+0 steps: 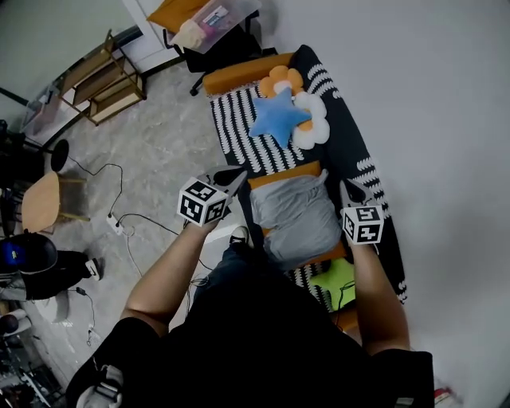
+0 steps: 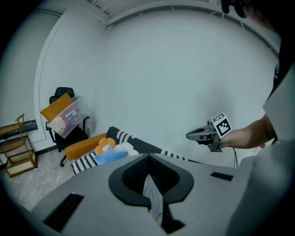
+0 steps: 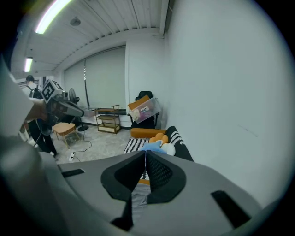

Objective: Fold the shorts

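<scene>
Shorts [image 1: 296, 213] hang between left claw [image 1: 237, 177] and right claw [image 1: 348, 191]

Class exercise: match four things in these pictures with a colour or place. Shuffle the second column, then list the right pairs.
1. shorts
2. star cushion
3. stool
4. clear box

A. on the black chair
B. blue
C. on the floor, at the head view's left
D. grey

Pairs: 1-D, 2-B, 3-C, 4-A

no legible text, labels or numbers in view
</scene>
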Demonstrator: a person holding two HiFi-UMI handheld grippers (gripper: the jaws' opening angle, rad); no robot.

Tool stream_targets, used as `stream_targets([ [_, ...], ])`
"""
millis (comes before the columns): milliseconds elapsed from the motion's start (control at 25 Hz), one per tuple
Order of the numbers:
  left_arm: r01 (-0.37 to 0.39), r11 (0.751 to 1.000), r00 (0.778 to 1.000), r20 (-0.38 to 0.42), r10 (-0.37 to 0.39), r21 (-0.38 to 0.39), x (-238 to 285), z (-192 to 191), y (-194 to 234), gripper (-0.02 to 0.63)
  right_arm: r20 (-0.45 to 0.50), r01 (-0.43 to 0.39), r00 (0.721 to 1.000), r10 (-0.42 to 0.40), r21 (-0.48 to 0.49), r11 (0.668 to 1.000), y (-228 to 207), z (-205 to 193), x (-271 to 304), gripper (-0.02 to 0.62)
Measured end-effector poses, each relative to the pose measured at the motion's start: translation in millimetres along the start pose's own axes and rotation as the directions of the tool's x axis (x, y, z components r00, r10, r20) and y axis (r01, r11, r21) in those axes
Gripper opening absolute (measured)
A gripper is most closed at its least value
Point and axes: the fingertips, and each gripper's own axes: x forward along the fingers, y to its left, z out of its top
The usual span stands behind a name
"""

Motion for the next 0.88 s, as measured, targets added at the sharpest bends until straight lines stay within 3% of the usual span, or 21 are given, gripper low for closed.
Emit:
stream_targets([
  [200,-0.023,1.000,1.000,-0.004,0.022,-0.012,8.0,-30.4,20.3,0.018,-0.039,-0.093,0.995,0.090,-0.106,0.990,0.2,-26.9,31.6,0.025],
  [400,-0.019,1.000,1.000,-0.014,0.018,-0.024,23.3,-58.9,45.8,0.020,-0.112,-0.174,0.981,0.159,-0.143,0.974,5.0,-52.5,68.7,0.039],
  [680,0.001,0.999,0.995,-0.105,-0.005,-0.041,69.0,-111.8,83.2,0.023,-0.234,-0.290,0.942,0.242,-0.203,0.935,17.5,-88.5,125.3,0.085],
  [880,0.041,0.998,0.984,-0.173,-0.047,-0.041,102.6,-147.7,110.9,0.077,-0.325,-0.334,0.909,0.260,-0.200,0.921,14.3,-111.4,169.4,0.100],
])
